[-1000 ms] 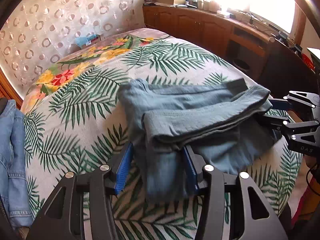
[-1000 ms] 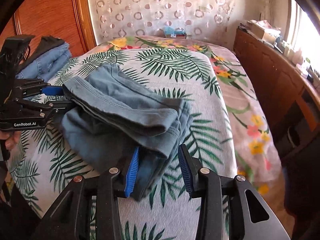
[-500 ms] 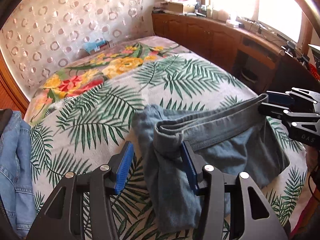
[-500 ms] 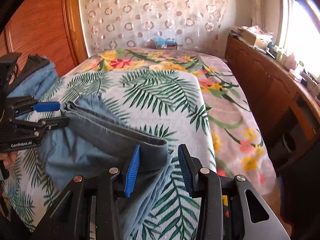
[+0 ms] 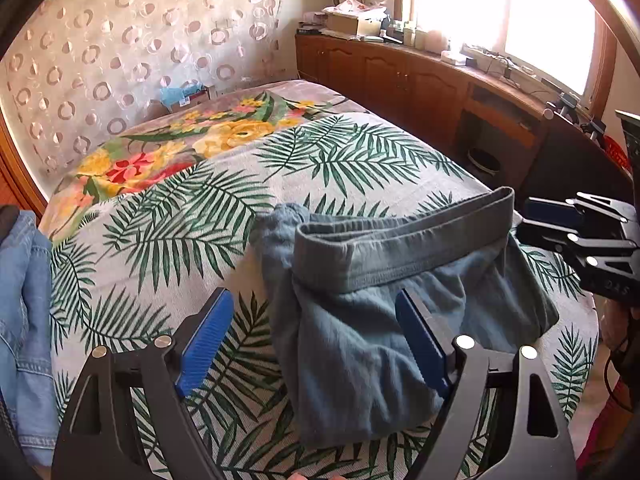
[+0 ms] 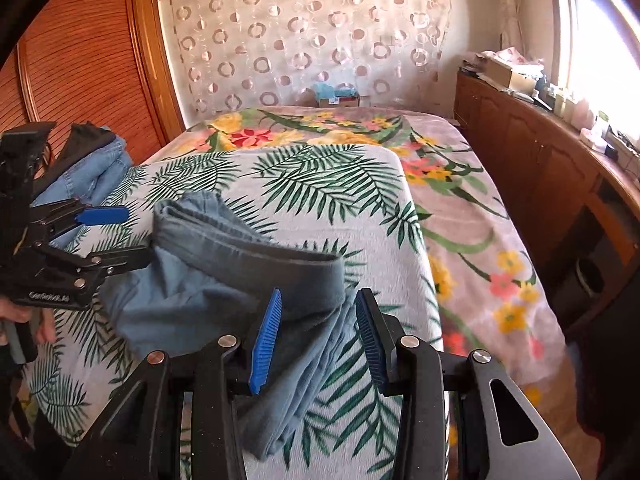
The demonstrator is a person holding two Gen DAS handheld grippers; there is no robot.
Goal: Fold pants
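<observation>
The blue-grey pants (image 5: 360, 320) lie folded in a bundle on the leaf-print bedcover (image 5: 192, 232), waistband (image 5: 404, 248) on top at the far side. They also show in the right wrist view (image 6: 208, 280). My left gripper (image 5: 316, 336) is open, its blue pads either side of the bundle's left part, not gripping. It also shows in the right wrist view (image 6: 120, 236). My right gripper (image 6: 318, 332) is open around the bundle's right end, nothing pinched. It shows in the left wrist view (image 5: 552, 224) at the waistband's right end.
A pile of denim clothes (image 5: 24, 304) lies at the bed's left edge, also in the right wrist view (image 6: 88, 168). A wooden cabinet (image 5: 420, 80) with clutter runs along the right under the window. A wooden wardrobe (image 6: 80, 60) stands left. A tissue box (image 6: 336, 94) sits at the bed's head.
Both grippers pulled back toward the near edge and opened wider, letting the pants go. The bundle now rests on the bed with the waistband folded over on top.
</observation>
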